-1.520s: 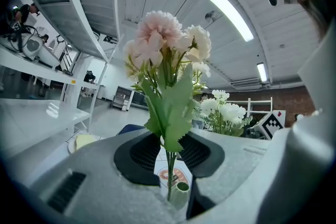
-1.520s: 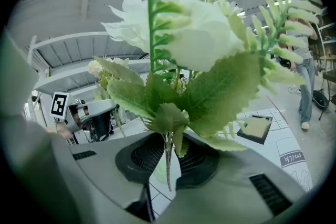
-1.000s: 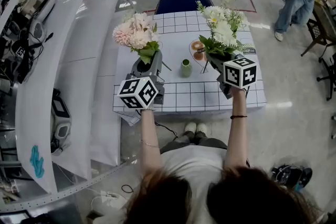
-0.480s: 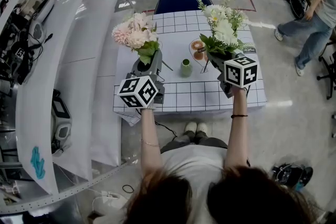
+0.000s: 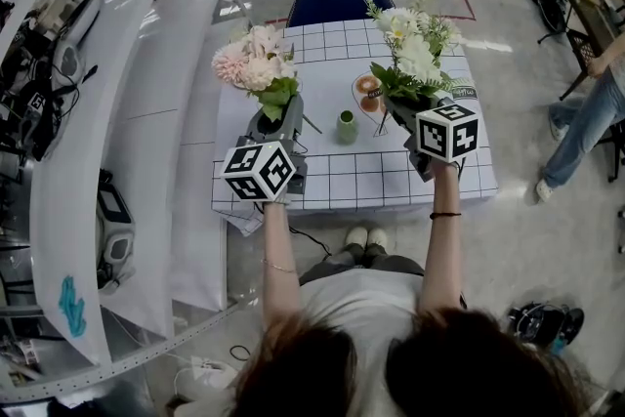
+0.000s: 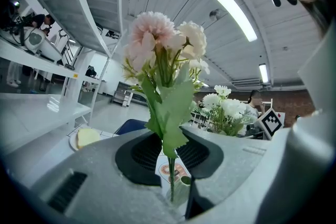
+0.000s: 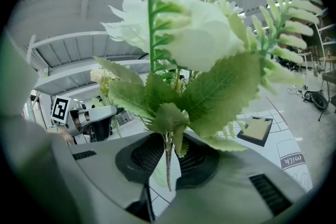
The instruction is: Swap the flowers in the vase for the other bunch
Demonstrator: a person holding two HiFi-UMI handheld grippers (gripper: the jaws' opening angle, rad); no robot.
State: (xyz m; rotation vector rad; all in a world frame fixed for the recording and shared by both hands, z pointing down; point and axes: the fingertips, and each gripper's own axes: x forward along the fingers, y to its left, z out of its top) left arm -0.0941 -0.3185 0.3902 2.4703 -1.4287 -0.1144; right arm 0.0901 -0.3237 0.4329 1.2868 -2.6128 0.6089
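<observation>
left gripper (image 6: 170,165) grips pink bunch (image 6: 163,44) | right gripper (image 7: 168,160) grips white bunch (image 7: 194,39) | vase (image 6: 181,191) half hidden

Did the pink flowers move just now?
No. The pink flowers, held in the left tongs, are just as far left of the little green vase as they were before.
</observation>
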